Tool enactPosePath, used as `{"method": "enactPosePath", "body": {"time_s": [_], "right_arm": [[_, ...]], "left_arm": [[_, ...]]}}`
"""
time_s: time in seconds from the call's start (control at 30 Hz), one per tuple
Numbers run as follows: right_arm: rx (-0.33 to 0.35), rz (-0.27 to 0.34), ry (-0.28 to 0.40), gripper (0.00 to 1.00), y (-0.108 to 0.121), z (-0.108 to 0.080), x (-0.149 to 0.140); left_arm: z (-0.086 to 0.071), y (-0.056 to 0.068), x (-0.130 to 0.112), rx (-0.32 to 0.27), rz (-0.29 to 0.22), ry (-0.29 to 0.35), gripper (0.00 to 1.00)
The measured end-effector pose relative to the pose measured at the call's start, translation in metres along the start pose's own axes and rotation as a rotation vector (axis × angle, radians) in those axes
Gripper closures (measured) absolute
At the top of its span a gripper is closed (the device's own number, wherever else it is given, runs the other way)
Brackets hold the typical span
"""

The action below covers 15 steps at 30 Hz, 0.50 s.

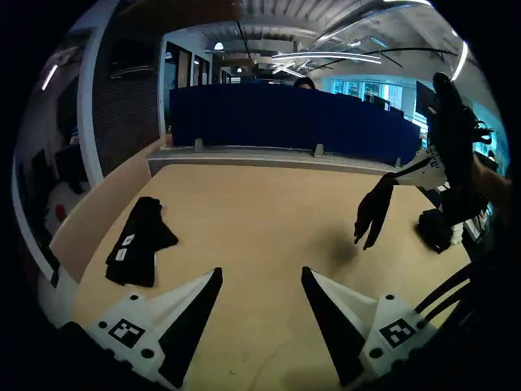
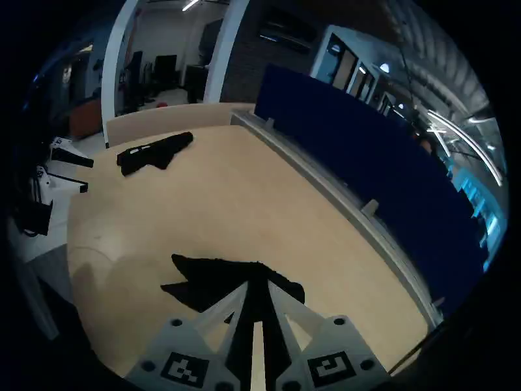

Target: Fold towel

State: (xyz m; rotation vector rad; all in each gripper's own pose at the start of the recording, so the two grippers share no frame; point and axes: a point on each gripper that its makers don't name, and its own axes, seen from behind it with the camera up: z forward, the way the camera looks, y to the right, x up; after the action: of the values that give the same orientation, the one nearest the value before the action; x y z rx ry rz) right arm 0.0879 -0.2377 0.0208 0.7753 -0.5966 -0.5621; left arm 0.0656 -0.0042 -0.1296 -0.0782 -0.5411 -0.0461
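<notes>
A black towel (image 1: 372,212) hangs in the air over the light wooden table (image 1: 260,195), casting a shadow below it. My right gripper (image 1: 393,177) holds it by its top end at the right of the left gripper view. In the right gripper view the fingers of my right gripper (image 2: 257,290) are closed together on the towel (image 2: 215,277), which spreads out dark beyond the tips. My left gripper (image 1: 261,270) is open low over the table's near side, with nothing between its fingers. It also appears far left as the left gripper (image 2: 90,176) in the right gripper view.
A folded pile of black towels (image 1: 140,241) (image 2: 153,153) lies at the table's left end. Another dark bundle (image 1: 435,228) sits at the right edge. A blue partition (image 1: 293,120) runs along the table's far side.
</notes>
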Motion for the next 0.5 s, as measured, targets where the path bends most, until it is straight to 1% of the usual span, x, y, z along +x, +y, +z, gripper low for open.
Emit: {"method": "enactPosePath", "body": {"time_s": [0.3,0.5], "right_arm": [[-0.033,0.038,-0.002,0.94,0.024,-0.013,-0.008],[-0.054,0.059,-0.016,0.94,0.042,-0.027,-0.022]], "left_arm": [[0.008,0.011,0.003,-0.032,0.019,-0.003,0.10],[0.013,0.021,0.005,-0.053,0.028,-0.006,0.10]]}}
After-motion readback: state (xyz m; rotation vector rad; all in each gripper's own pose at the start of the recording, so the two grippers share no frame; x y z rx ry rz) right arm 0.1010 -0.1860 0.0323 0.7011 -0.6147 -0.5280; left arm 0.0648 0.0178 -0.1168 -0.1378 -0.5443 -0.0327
